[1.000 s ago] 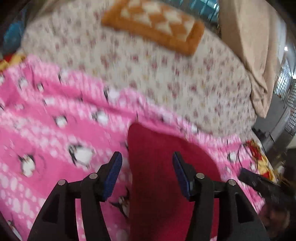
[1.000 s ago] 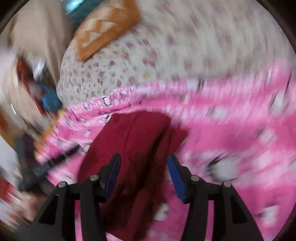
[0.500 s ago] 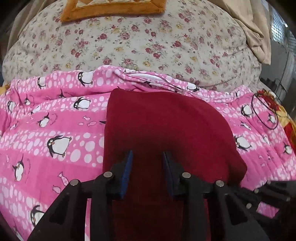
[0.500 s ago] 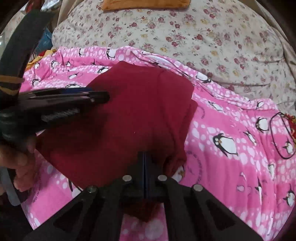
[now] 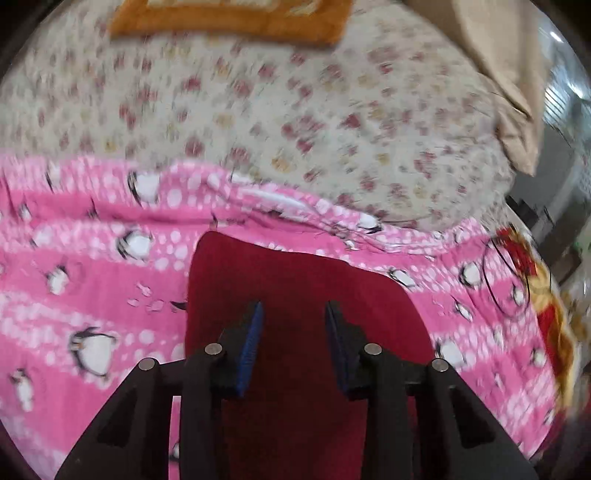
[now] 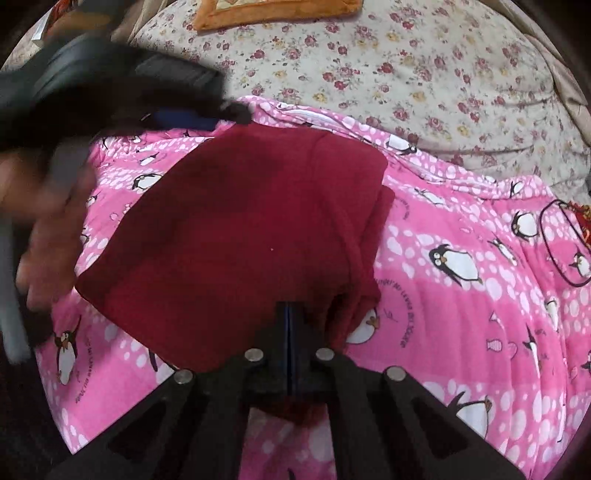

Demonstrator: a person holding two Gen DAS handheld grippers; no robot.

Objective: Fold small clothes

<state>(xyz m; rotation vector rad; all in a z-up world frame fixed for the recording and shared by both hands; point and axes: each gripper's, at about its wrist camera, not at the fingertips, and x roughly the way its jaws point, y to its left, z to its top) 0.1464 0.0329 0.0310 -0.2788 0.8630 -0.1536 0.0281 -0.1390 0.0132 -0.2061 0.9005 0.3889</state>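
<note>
We see 1 dark red garment (image 6: 236, 236) lying on a pink sheet printed with penguins (image 6: 461, 295), which is spread over a cream floral bedcover (image 6: 406, 66). The garment is plain and matte, with no print we can make out; it lies mostly flat, its top edge running near the border of the pink sheet, and along its right side a second layer of cloth shows as a narrow fold or flap with a bunched, puckered corner low down. In the right wrist view the right gripper (image 6: 289, 314) has its jaws pressed together on the near edge of the garment, a bit of red cloth showing below them. The same view shows what the other cannot: the left gripper (image 6: 207, 118), blurred, at the upper left above the garment's far corner, and the person's hand (image 6: 48, 221) behind it. In the left wrist view the left gripper (image 5: 293, 314) has its blue-padded jaws a little apart, the red cloth filling the space under and between them; we cannot tell whether the pads press on it. Only this view shows a beige cloth (image 5: 509, 74) hanging at the upper right. An orange patterned cushion (image 5: 229, 18) sits at the far side of the bedcover. A thin dark loop (image 6: 565, 240) lies on the pink sheet to the right.
</note>
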